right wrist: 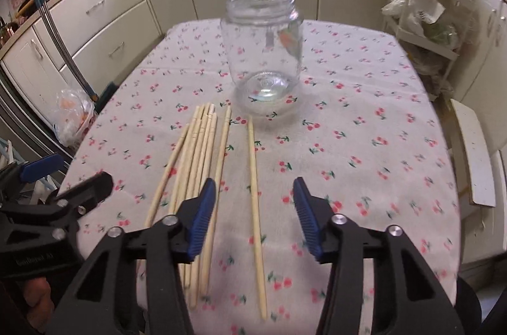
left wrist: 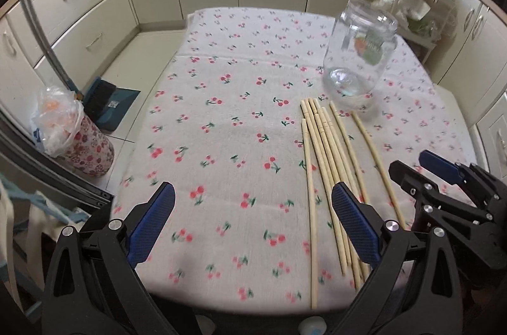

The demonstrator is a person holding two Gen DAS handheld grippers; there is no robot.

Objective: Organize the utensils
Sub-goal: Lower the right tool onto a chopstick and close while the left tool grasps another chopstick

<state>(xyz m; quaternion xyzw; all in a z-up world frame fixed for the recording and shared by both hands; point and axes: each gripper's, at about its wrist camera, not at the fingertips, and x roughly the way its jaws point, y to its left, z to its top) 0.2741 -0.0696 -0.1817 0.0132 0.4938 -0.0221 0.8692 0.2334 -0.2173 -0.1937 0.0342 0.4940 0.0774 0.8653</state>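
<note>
Left gripper, in the left wrist view, hangs with jaws wide and nothing between them over bare tablecloth. Chopsticks lie just right of it; its right finger hides some of their near ends. Behind them stands an open glass jar, its label blurred. Open cloth spreads to the left edge.

Right gripper, in the right wrist view, holds its jaws about half open above 1 lone chopstick, not touching it. Bundled chopsticks lie left, partly hidden by its left finger. Clear cloth runs right to the table edge.
</note>
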